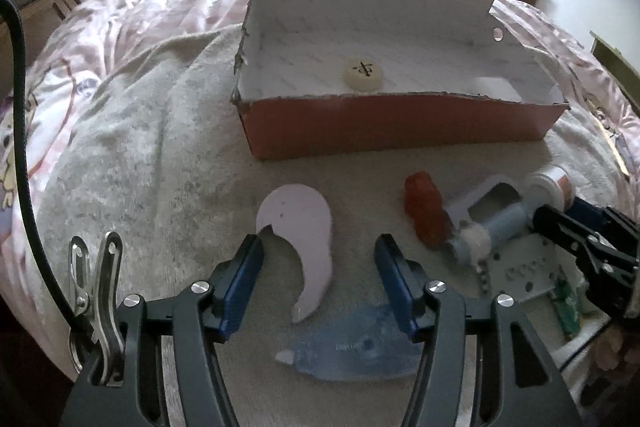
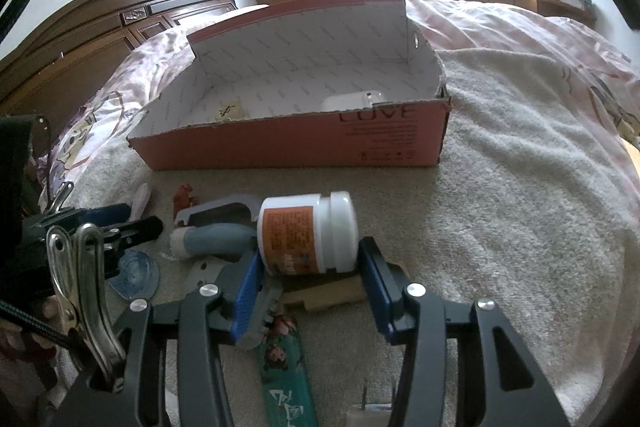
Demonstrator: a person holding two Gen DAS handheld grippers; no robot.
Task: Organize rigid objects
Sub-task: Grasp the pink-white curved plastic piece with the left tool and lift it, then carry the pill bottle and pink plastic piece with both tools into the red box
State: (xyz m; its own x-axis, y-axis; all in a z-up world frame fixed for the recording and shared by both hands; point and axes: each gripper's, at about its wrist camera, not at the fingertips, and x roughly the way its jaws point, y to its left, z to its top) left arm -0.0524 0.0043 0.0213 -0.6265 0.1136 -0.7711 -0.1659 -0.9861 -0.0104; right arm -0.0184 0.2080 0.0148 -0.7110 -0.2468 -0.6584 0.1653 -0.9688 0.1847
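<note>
Beige towelling (image 1: 168,147) covers the near part of a bed with a pink patterned quilt (image 2: 520,27), a dark wooden headboard (image 2: 100,27) at its left and a curtained window at the far side. On the towel stands a red cardboard box (image 1: 400,125) with a white lining, its near wall low; inside lie a cream round game piece (image 1: 363,69) with a black mark, near the middle of the floor, and a white case (image 2: 352,101) in the right near corner.

Between the box and the near edge of the towel the loose things lie: a white curved card cutout (image 1: 298,223), a clear blue plastic piece (image 1: 352,347), a red translucent toy (image 1: 424,213), a grey and blue handled tool (image 2: 216,231), a perforated metal plate (image 1: 524,273) and a green printed strip (image 2: 286,379).

The left gripper (image 1: 320,281) hangs released over the cutout, its jaws wide apart and nothing pressed between them. The right gripper (image 2: 308,291) is clenched on a white jar with an orange label (image 2: 308,233), lying on its side with the lid to the right, both blue pads against it.
</note>
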